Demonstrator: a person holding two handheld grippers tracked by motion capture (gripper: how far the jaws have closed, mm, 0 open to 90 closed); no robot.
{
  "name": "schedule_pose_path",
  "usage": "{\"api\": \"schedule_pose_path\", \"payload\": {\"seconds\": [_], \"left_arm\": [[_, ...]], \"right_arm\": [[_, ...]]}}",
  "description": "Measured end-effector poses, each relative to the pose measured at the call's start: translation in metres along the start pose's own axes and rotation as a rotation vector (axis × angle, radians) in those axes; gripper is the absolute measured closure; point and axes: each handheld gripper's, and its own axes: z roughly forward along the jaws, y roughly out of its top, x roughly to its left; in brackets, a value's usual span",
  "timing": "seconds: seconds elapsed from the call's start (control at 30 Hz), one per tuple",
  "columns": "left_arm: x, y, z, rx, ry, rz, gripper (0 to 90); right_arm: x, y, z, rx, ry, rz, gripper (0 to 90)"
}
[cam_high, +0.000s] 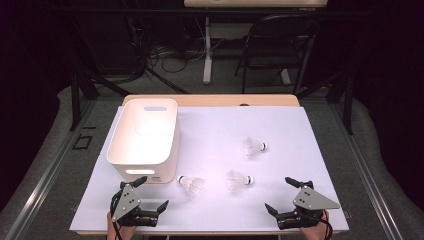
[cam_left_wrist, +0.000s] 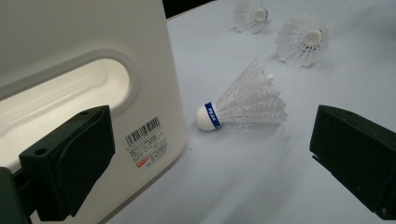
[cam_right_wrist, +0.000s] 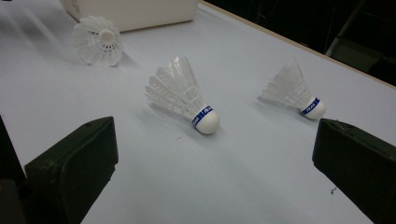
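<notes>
Three white feather shuttlecocks with blue-banded cork tips lie on the white tabletop (cam_high: 225, 125). The left shuttlecock (cam_high: 191, 184) (cam_left_wrist: 243, 105) lies beside the near corner of a white plastic bin (cam_high: 145, 137) (cam_left_wrist: 93, 46). The middle shuttlecock (cam_high: 238, 180) (cam_right_wrist: 184, 95) and the far shuttlecock (cam_high: 254, 147) (cam_right_wrist: 294, 91) lie further right. My left gripper (cam_high: 154, 191) (cam_left_wrist: 210, 140) is open at the near edge, a short way in front of the left shuttlecock. On the near right, my right gripper (cam_high: 279, 193) (cam_right_wrist: 215, 158) is open and faces the middle shuttlecock. Neither holds anything.
The bin has handle slots and looks empty inside. A wooden table edge (cam_high: 210, 100) shows behind the white surface. Beyond the table stand a dark chair (cam_high: 275, 45) and a desk leg (cam_high: 207, 50) among floor cables.
</notes>
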Motion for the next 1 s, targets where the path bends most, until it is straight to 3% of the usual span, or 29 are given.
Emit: {"api": "schedule_pose_path", "payload": {"seconds": [0.8,1.0], "left_arm": [[-0.0037,-0.0001,0.0026,0.006,-0.022,0.005,0.0],[-0.0065,0.0066,0.0045,0.006,-0.043,0.017,0.0]], "right_arm": [[-0.0011,-0.0019,0.0032,0.017,0.006,0.009,0.0],[-0.0020,-0.0018,0.0035,0.015,0.011,0.023,0.0]]}}
